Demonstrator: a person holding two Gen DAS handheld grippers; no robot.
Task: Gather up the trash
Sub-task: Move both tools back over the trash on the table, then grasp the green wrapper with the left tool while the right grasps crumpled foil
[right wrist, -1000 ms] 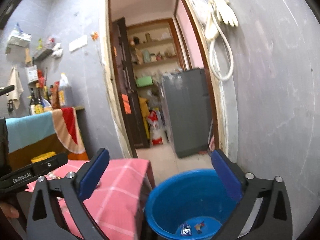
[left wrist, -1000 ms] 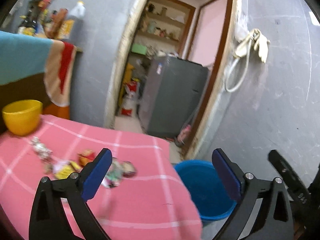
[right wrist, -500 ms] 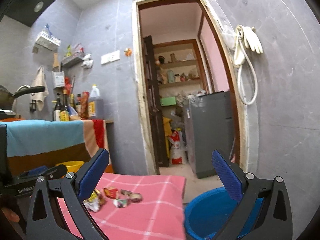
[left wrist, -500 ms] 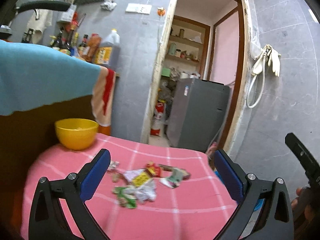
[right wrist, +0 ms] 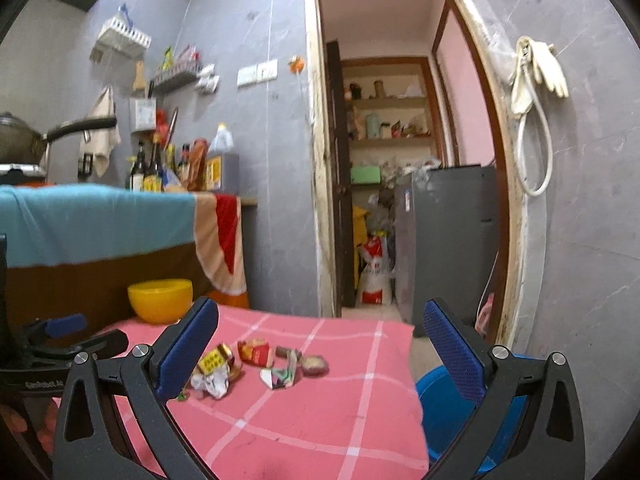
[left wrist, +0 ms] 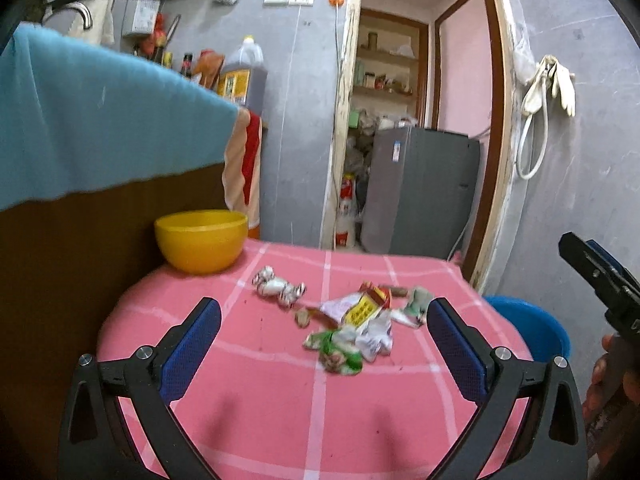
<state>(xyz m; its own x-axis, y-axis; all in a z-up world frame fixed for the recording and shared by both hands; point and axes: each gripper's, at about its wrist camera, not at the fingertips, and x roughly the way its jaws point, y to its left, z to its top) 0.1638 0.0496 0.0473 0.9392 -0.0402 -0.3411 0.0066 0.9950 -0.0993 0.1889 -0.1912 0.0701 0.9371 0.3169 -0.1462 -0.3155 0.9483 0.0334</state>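
Both grippers have swung away from the blue bucket (left wrist: 532, 328) toward the table since a second ago, so the wrapper pile now fills the middle of each view. A pink checked tablecloth (left wrist: 280, 408) covers the table in a grey-walled kitchen, with a yellow bowl (left wrist: 201, 240) at 10 o'clock and an open doorway showing a grey fridge (left wrist: 424, 192) at 12 o'clock.

The left gripper (left wrist: 323, 340) is spread wide and empty; the crumpled wrappers (left wrist: 352, 328) lie on the cloth between its fingers, toward 1 o'clock. The right gripper (right wrist: 321, 346) is likewise released, the wrappers at 11 o'clock.

Only the left view shows the three twisted candy wrappers (left wrist: 280, 286) near the bowl. Only the right view shows the pan (right wrist: 24, 140) and wall racks.
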